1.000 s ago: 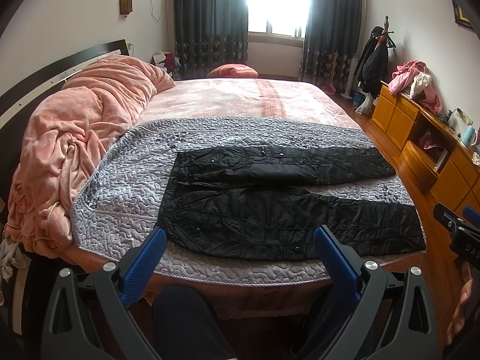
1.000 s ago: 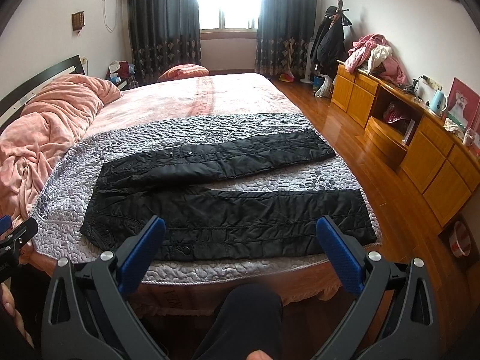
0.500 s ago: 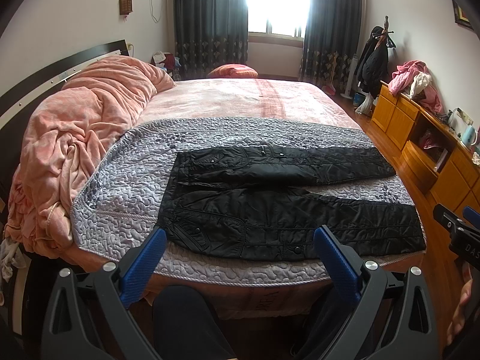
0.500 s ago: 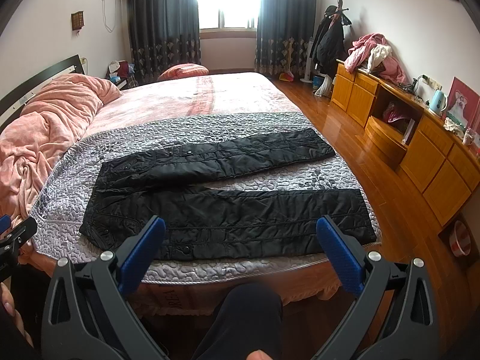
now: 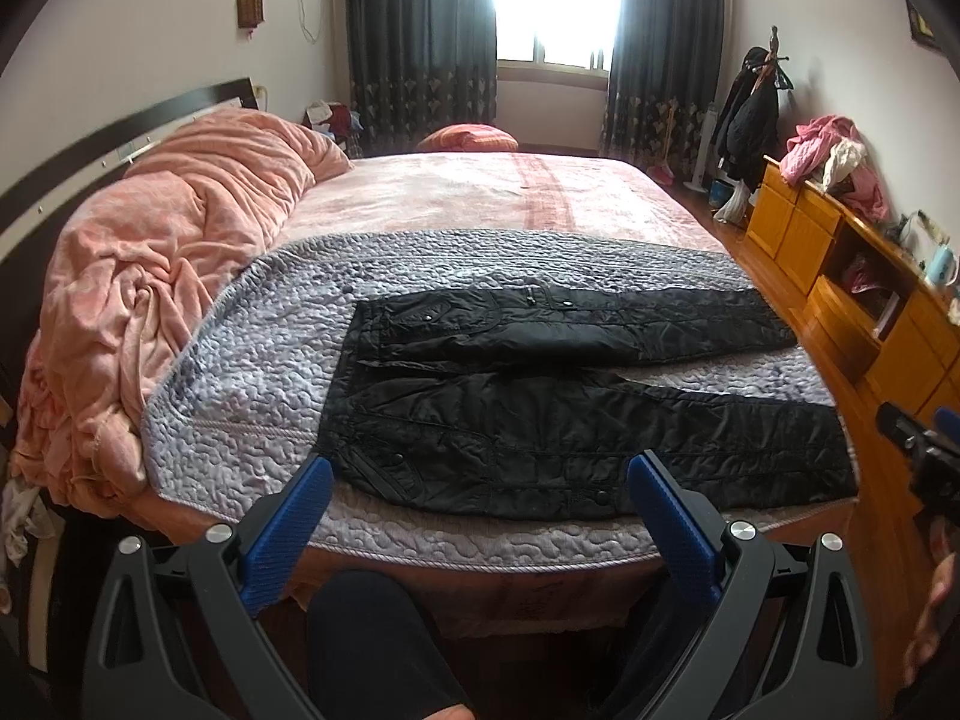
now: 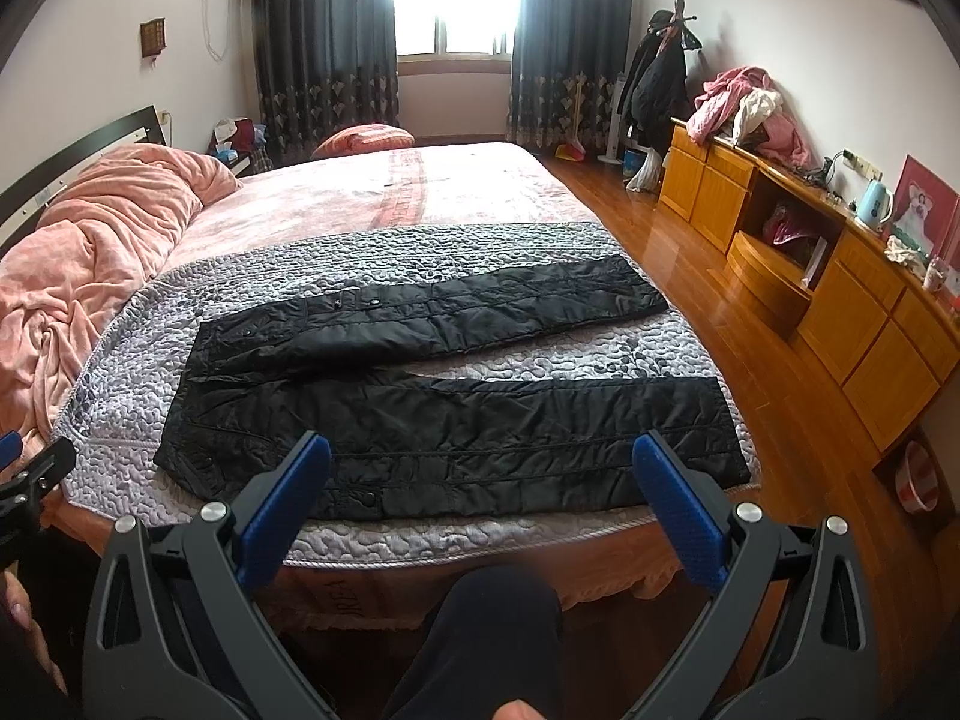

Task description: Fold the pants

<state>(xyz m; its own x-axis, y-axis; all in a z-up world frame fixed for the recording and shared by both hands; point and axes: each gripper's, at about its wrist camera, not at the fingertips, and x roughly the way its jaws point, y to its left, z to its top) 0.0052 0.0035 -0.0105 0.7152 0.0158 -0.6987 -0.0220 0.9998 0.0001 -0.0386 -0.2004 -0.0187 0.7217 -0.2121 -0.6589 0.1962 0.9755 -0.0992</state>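
Black quilted pants (image 5: 558, 420) lie flat on a grey quilted spread (image 5: 252, 348) on the bed, waist to the left, both legs stretched to the right and spread apart. They also show in the right wrist view (image 6: 444, 420). My left gripper (image 5: 480, 480) is open and empty, held off the bed's near edge, in front of the waist end. My right gripper (image 6: 480, 468) is open and empty, held off the near edge, in front of the near leg. The right gripper's tip shows at the left wrist view's right edge (image 5: 918, 444).
A pink blanket (image 5: 150, 276) is heaped at the bed's left by the headboard. A wooden dresser (image 6: 828, 288) with clothes and a kettle lines the right wall. Wooden floor (image 6: 768, 396) runs between bed and dresser. My knee (image 6: 498, 618) is below the grippers.
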